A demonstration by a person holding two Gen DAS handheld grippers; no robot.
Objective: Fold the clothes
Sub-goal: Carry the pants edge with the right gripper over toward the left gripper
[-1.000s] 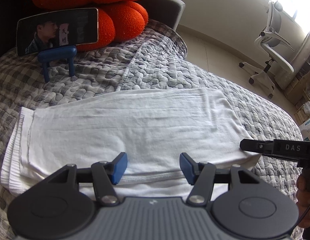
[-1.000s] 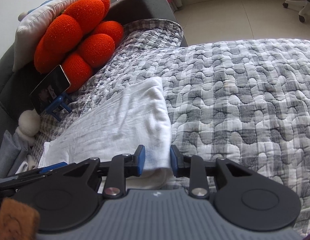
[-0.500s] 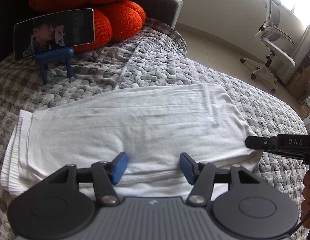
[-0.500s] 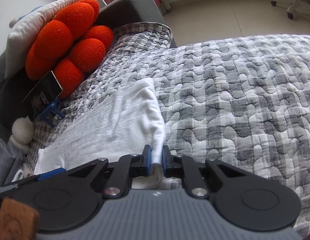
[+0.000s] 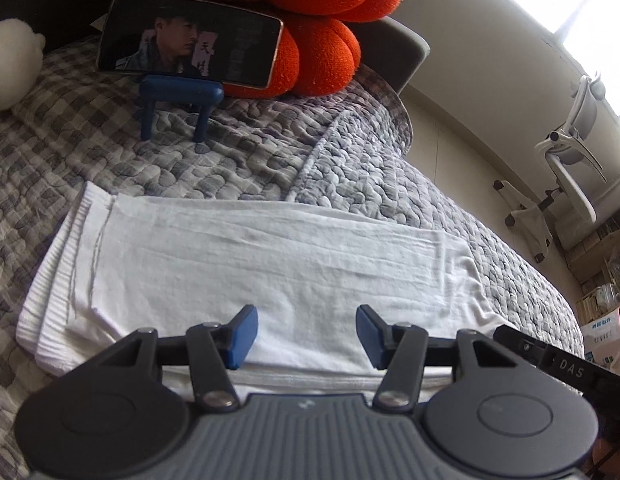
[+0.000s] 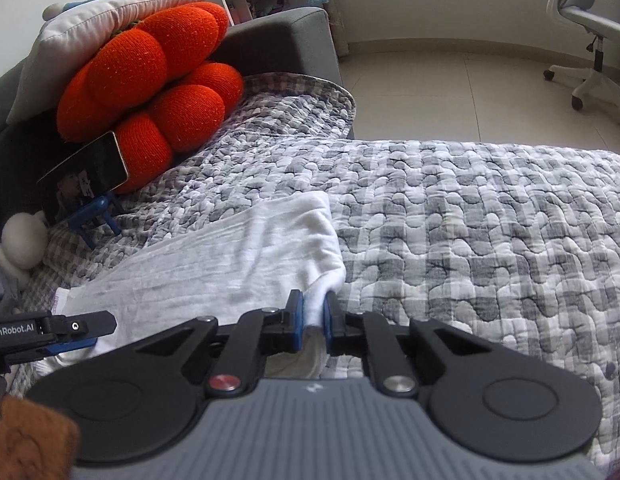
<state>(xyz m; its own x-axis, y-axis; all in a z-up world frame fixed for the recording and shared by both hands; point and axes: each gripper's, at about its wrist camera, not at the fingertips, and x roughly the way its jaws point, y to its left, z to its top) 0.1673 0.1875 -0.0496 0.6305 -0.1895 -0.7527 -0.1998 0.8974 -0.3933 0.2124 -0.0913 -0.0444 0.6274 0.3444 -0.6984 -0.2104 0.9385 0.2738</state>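
A white garment (image 5: 270, 264) lies folded into a long strip across a grey checked quilt (image 5: 370, 168). My left gripper (image 5: 306, 336) is open, its blue pads just above the garment's near edge, nothing between them. My right gripper (image 6: 312, 322) is shut on the garment's near right corner (image 6: 322, 280), and the white cloth bunches between the pads. The garment also shows in the right wrist view (image 6: 230, 264), running away to the left. The left gripper's tip shows there at the left edge (image 6: 70, 326).
A phone (image 5: 190, 50) on a blue stand (image 5: 178, 100) plays video at the head of the quilt, in front of an orange cushion (image 5: 310, 20). A white plush toy (image 5: 10, 64) sits at the far left. An office chair (image 6: 586, 40) stands on the floor beyond.
My right gripper closed on the garment's corner. My left gripper moved in lower and closer over the near edge and stayed open.
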